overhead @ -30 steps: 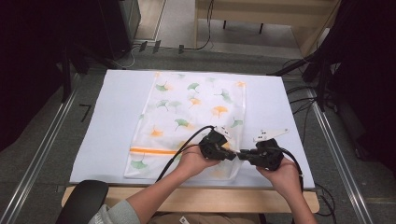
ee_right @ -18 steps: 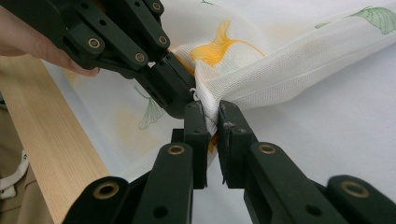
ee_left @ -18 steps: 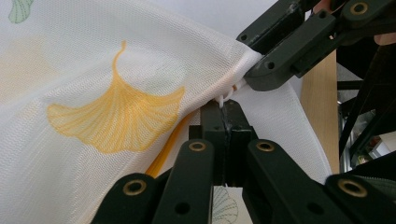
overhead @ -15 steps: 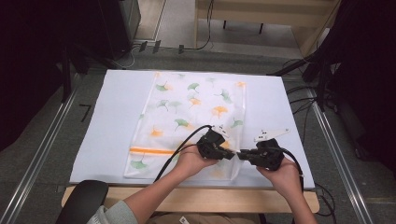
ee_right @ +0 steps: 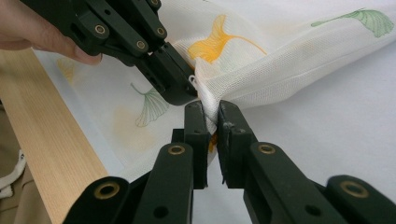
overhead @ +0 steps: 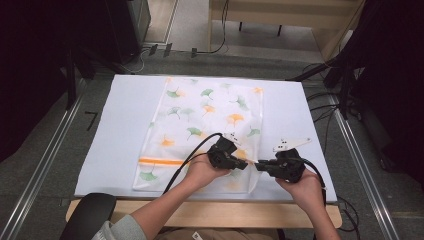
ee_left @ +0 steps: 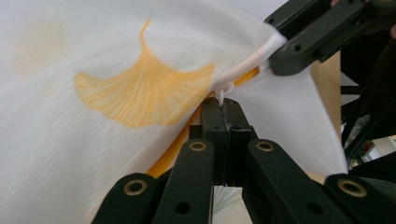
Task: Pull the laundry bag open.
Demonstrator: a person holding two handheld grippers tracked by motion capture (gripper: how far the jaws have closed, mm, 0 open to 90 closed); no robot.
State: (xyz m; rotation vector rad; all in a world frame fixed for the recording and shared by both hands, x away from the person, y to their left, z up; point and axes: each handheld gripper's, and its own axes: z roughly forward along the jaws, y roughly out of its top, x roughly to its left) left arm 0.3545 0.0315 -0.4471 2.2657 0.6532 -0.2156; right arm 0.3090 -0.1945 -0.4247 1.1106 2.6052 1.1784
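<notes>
White tabletop (overhead: 120, 130) bears a ginkgo-printed mesh bag (overhead: 200, 125), both grippers' jaws clamped on its near corner.

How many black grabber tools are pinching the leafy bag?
2: the left tool and right tool both pinch the white mesh ginkgo-leaf bag at its near right edge.

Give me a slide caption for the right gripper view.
Both tongs, right and left, pinch one edge of a white mesh bag printed with ginkgo leaves.
</notes>
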